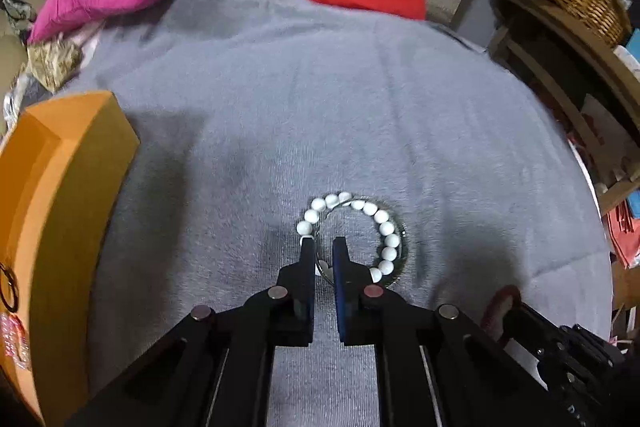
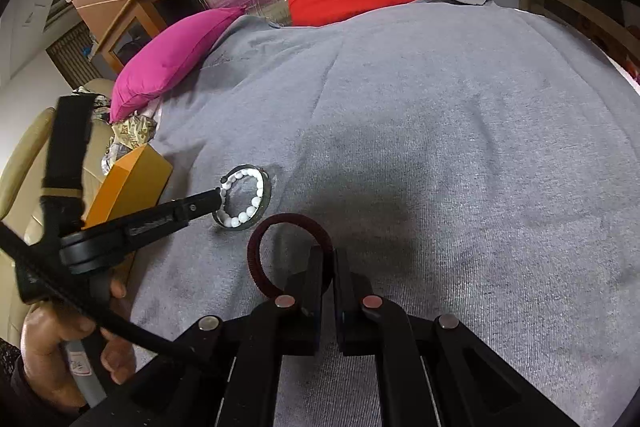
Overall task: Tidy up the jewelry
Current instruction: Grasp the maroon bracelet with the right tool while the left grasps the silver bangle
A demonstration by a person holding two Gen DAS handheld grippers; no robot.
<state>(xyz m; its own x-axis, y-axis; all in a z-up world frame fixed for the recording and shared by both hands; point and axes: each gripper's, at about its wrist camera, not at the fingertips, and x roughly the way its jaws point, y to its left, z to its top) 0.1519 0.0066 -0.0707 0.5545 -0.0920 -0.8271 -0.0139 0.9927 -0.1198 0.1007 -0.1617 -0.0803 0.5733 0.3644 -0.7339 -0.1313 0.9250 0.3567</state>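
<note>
white bead bracelet point(image 1: 352, 231) | left fingers point(image 1: 308, 259) pinching it | right fingers point(image 2: 316, 267) pinching dark ring point(image 2: 280, 223)

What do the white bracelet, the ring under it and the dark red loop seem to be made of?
Bracelet: glossy white beads, maybe plastic or stone; they shine.
Ring: looks like polished metal, with a bright reflective rim.
Loop: matte and fuzzy, probably a fabric-covered elastic.

Both wrist views look down close, sharing the grey blanket point(image 1: 320, 107)
</note>
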